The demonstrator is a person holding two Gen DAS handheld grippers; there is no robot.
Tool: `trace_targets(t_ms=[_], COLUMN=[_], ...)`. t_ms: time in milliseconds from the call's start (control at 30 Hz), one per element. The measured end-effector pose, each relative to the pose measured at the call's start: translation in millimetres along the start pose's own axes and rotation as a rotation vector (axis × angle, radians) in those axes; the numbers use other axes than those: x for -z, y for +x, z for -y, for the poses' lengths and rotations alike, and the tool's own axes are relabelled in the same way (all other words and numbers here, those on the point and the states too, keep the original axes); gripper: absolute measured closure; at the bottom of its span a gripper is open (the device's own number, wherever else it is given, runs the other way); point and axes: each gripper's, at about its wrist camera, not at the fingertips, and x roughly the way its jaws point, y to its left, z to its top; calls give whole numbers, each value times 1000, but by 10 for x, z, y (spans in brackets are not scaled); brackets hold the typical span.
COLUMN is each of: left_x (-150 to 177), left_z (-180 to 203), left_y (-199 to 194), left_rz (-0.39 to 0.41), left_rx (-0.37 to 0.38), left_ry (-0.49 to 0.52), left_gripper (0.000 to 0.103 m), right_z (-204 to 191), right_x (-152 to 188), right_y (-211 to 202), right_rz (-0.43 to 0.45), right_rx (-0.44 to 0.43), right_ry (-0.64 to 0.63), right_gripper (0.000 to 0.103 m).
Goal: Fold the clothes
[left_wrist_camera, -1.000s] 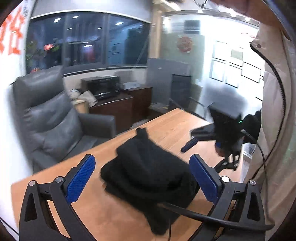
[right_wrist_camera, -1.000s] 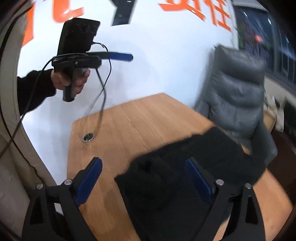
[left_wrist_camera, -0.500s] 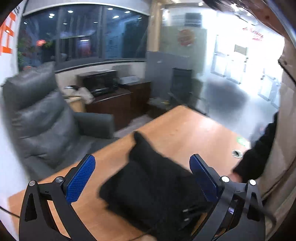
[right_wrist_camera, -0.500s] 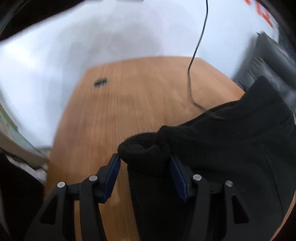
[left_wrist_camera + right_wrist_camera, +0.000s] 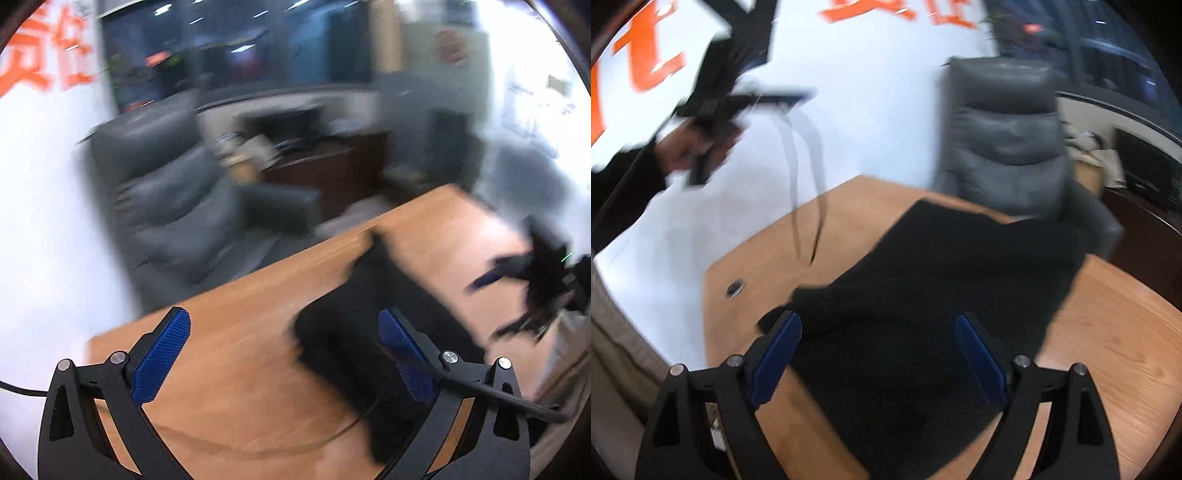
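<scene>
A black garment (image 5: 373, 325) lies bunched on the wooden table (image 5: 240, 369); in the right wrist view the garment (image 5: 923, 295) spreads across the table (image 5: 1108, 350). My left gripper (image 5: 284, 350) is open and empty, above the table to the left of the garment. My right gripper (image 5: 879, 350) is open and empty, just above the garment's near part. The right gripper also shows blurred at the right edge of the left wrist view (image 5: 517, 280). The left gripper shows raised in a hand in the right wrist view (image 5: 746, 103).
A grey leather armchair (image 5: 177, 195) stands behind the table; it also shows in the right wrist view (image 5: 1008, 140). A cable hole (image 5: 735, 288) sits near the table's left corner. A white wall with orange letters is at the left. A dark cabinet (image 5: 325, 166) stands at the back.
My right gripper was shut on a fold of the garment half a second ago; it has let go, opened and pulled back. My left gripper has swung left. Both views are blurred by motion.
</scene>
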Motion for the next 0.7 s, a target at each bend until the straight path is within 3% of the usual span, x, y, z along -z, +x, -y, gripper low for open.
trace_targets(t_ms=[67,100,167,267,367,467,533,600,700], left_x=[233,386,671,1011,920,664,556,512,608], left_z=[-273,-372,-463,-270,-88,-74,-8,120,458], left_y=[25,44,50,-71,-236,-196,9,371,1115], left_rz=[-161,-253,-396,-508,-380,-167,-91,-74,-176], left_rx=[-132,-154,-90,146,305,317,307,264,281], left_ry=[-41,-42,-19,133,126,-59,-180,-284,-388], left_gripper=[0,0,0,0,0,0,0,0,0], right_z=[71,113,312,703,958,912,803,694,666], right_x=[-54,-67,-47,-47,-78,-104,-39,26,248], right_y=[-106,-169,-343,-665,-915,-902,-727,-552,-211], right_rz=[30,44,63,66,90,77,34,-8,-85], right_rx=[21,34,78,199,275,281,254,227,216], right_ry=[12,14,31,100,125,72,62,52,127], right_gripper=[13,13,13,13,13,13,13,13,13])
